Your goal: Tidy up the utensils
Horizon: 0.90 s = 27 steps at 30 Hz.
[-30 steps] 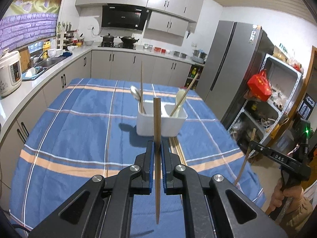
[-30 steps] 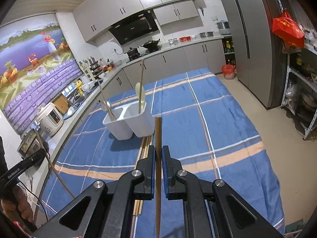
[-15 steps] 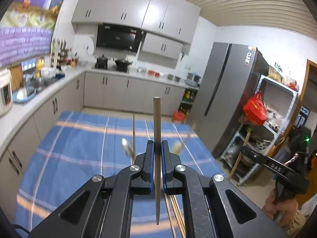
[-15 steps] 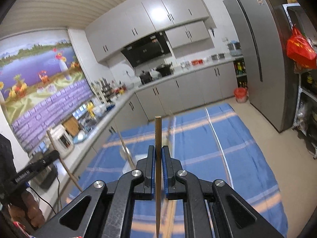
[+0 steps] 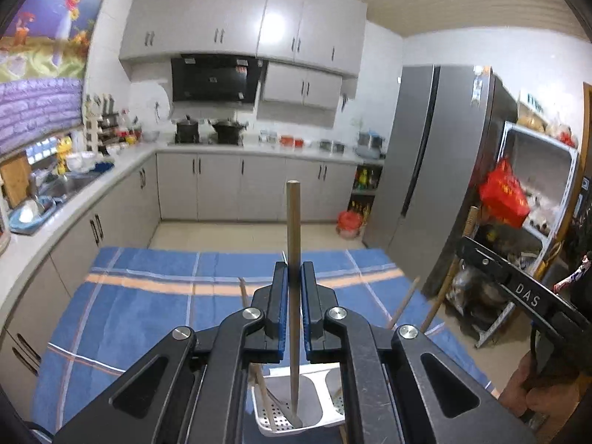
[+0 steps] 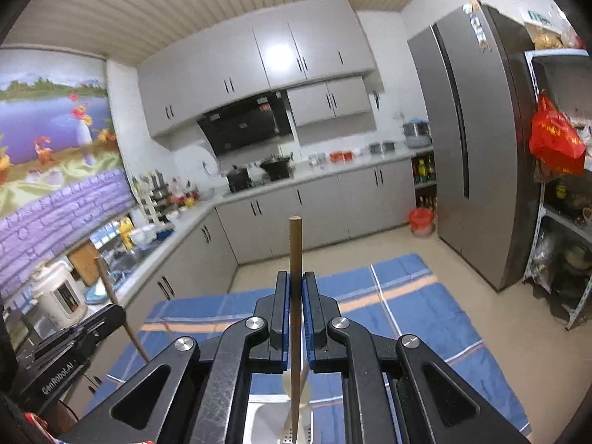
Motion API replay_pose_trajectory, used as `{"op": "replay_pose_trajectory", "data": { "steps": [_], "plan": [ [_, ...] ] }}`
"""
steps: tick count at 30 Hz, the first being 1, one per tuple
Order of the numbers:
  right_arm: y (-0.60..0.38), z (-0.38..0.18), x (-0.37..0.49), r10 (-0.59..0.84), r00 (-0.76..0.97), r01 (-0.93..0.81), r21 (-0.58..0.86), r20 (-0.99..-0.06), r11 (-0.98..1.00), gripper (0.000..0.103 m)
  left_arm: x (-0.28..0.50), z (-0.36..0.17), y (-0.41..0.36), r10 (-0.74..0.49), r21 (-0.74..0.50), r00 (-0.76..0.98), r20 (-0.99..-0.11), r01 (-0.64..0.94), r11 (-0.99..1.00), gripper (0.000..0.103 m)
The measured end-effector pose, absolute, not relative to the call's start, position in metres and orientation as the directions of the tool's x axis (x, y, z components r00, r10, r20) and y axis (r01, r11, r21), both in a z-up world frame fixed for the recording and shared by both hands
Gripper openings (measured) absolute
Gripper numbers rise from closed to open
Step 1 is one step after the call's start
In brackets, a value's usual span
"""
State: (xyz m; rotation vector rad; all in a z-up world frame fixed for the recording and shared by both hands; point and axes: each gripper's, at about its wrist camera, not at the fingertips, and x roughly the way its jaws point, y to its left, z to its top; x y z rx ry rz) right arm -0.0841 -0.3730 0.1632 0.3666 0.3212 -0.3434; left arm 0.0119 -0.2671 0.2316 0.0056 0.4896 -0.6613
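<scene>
My left gripper (image 5: 294, 273) is shut on a wooden chopstick (image 5: 293, 222) held upright. Its lower end hangs in a compartment of the white utensil holder (image 5: 318, 381), which sits right under the jaws and holds other chopsticks (image 5: 263, 392). My right gripper (image 6: 295, 281) is shut on a second upright chopstick (image 6: 295, 244). Below its jaws are the holder (image 6: 264, 420) and a pale spoon (image 6: 301, 394). Each view shows the other gripper at its side, gripping its chopstick (image 5: 438, 299) (image 6: 111, 292). A hand (image 5: 532, 381) holds the right one.
The holder stands on a table covered with a blue striped cloth (image 5: 148, 296) (image 6: 407, 307). Grey counters with a sink (image 5: 70, 185) run along the left and far walls. A tall fridge (image 5: 429, 185) and a shelf with a red bag (image 5: 503, 199) stand to the right.
Both grippers have travelled forward and upward. The holder, earlier ahead on the table, now lies beneath their jaws. Both stay shut on their chopsticks.
</scene>
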Motion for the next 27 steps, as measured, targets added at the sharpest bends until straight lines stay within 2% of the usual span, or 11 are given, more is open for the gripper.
{"op": "replay_pose_trajectory", "data": {
  "steps": [5, 10, 13, 15, 16, 19, 21, 23, 27],
  "plan": [
    [-0.379, 0.128, -0.070, -0.226, 0.864, 0.380, 0.288, -0.451, 0.879, 0.007, 0.025, 0.199, -0.279, -0.581, -0.156, 0.639, -0.504, 0.595, 0.788, 0.006],
    [-0.384, 0.107, -0.067, -0.162, 0.849, 0.362, 0.330, -0.503, 0.872, 0.008, 0.025, 0.188, -0.281, -0.580, -0.162, 0.624, -0.524, 0.595, 0.787, 0.006],
    [-0.384, 0.107, -0.069, -0.156, 0.849, 0.359, 0.335, -0.504, 0.871, 0.018, 0.021, 0.190, -0.278, -0.587, -0.175, 0.617, -0.524, 0.596, 0.784, 0.007],
    [-0.386, 0.112, -0.076, -0.154, 0.858, 0.353, 0.345, -0.490, 0.870, 0.028, 0.018, 0.194, -0.273, -0.590, -0.184, 0.617, -0.521, 0.594, 0.783, 0.008],
    [-0.386, 0.117, -0.083, -0.151, 0.865, 0.347, 0.353, -0.478, 0.869, 0.029, 0.015, 0.197, -0.269, -0.591, -0.187, 0.619, -0.517, 0.592, 0.784, 0.009],
    [-0.385, 0.129, -0.103, -0.153, 0.877, 0.336, 0.357, -0.455, 0.871, 0.040, 0.002, 0.209, -0.256, -0.590, -0.193, 0.636, -0.497, 0.582, 0.790, 0.022],
    [-0.382, 0.133, -0.121, -0.161, 0.876, 0.338, 0.341, -0.454, 0.877, 0.055, -0.011, 0.219, -0.242, -0.590, -0.197, 0.653, -0.474, 0.574, 0.795, 0.033],
    [-0.380, 0.128, -0.140, -0.170, 0.855, 0.347, 0.299, -0.489, 0.889, 0.060, -0.027, 0.226, -0.226, -0.580, -0.191, 0.675, -0.455, 0.563, 0.804, 0.039],
    [-0.379, 0.080, -0.173, -0.185, 0.753, 0.384, 0.193, -0.631, 0.903, 0.061, -0.054, 0.222, -0.196, -0.548, -0.187, 0.692, -0.471, 0.529, 0.828, 0.051]
  ]
}}
